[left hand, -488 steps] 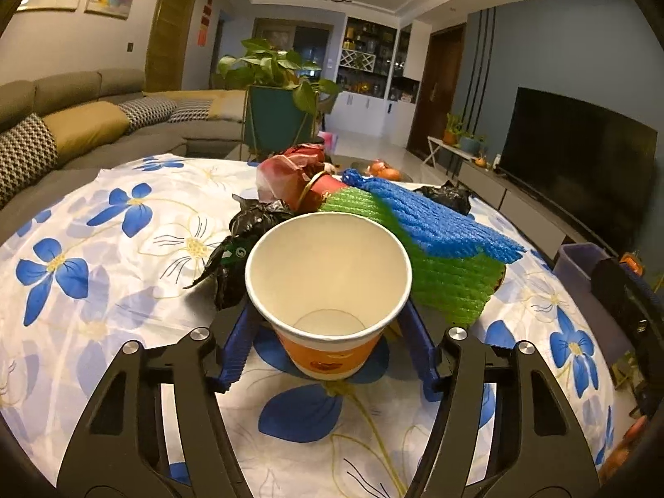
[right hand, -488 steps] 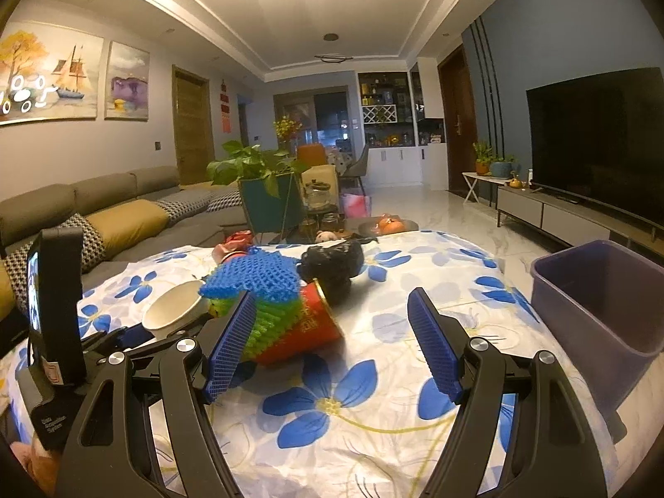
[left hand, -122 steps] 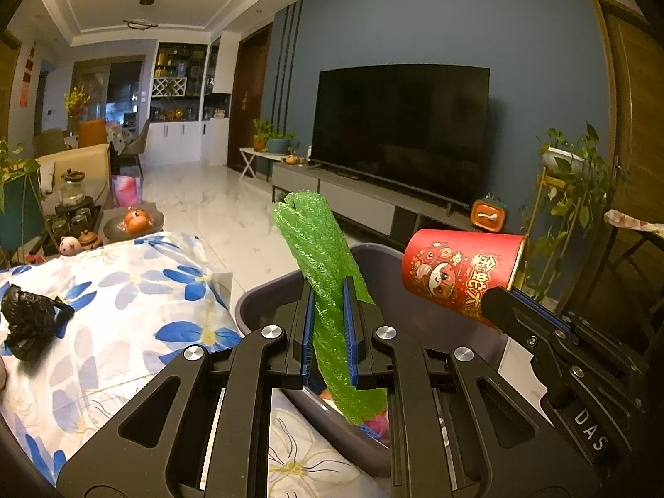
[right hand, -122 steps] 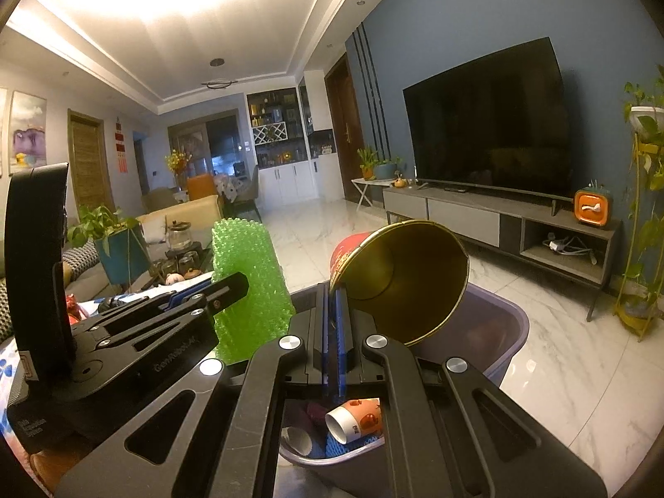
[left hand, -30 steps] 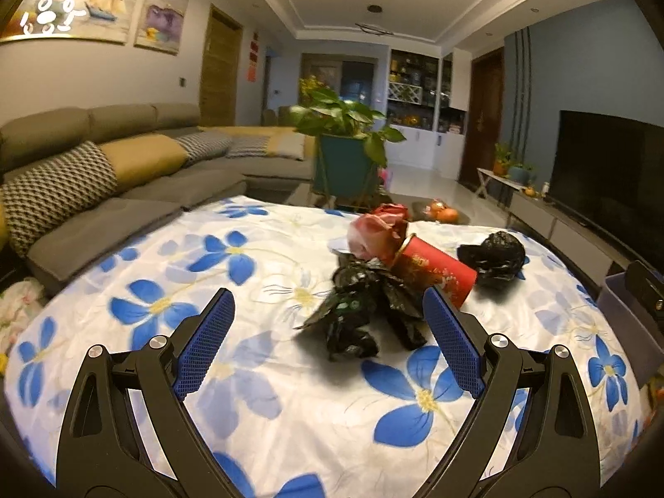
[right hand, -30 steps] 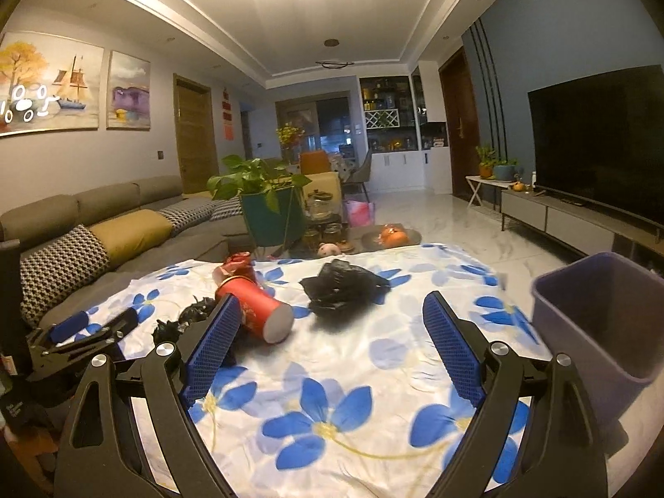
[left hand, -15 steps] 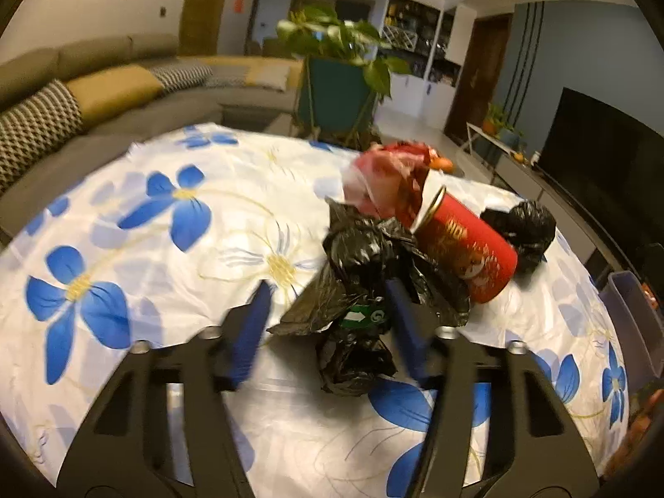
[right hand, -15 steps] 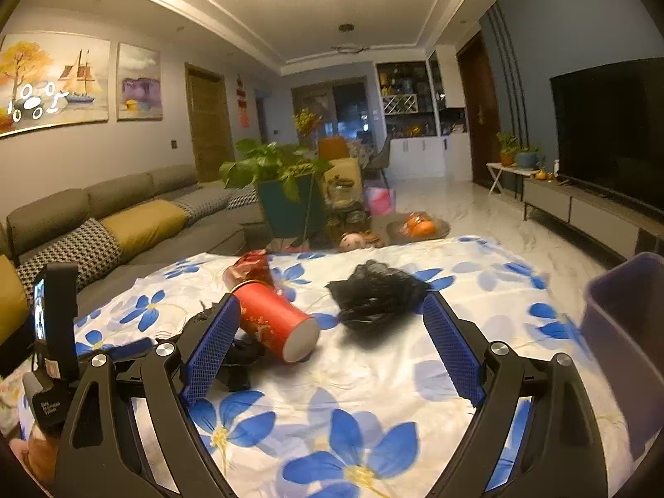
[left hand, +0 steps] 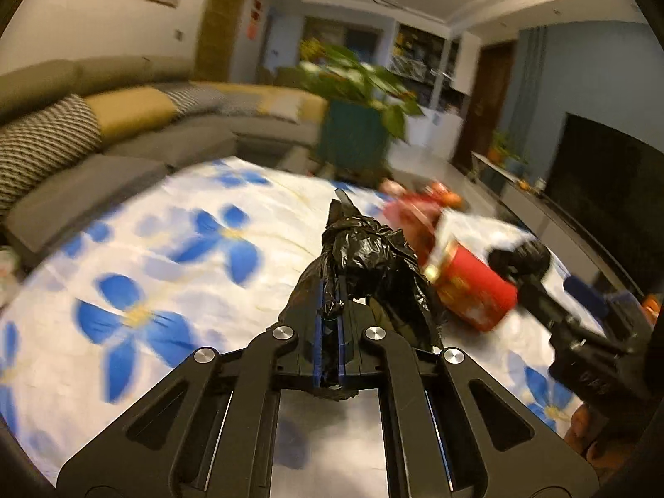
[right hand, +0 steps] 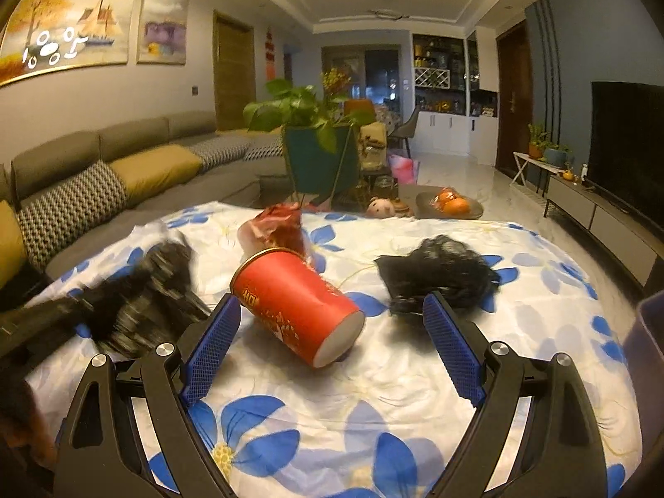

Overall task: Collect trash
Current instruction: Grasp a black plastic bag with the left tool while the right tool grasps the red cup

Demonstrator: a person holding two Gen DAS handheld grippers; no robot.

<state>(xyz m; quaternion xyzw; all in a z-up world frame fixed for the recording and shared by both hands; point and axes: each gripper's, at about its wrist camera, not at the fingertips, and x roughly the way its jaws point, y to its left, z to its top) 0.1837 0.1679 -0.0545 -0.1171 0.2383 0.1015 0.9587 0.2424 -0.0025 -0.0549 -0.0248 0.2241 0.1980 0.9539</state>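
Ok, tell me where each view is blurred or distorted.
Left wrist view: the flowered tablecloth, sofa and red cup are smeared by motion, while the left claw and its black bag stay sharp. Right wrist view: mostly crisp, only the far-left black bag blurs; fisheye bends the walls.

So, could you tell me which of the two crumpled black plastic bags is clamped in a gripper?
The black bag pinched in the left gripper; the other black bag lies free on the tablecloth beyond the red cup.

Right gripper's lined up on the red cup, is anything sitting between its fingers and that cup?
Nothing visible does. The right gripper stands open with the red cup lying on its side just ahead, bare tablecloth between them. The crumpled black bag sits off to the right, apart from the cup.
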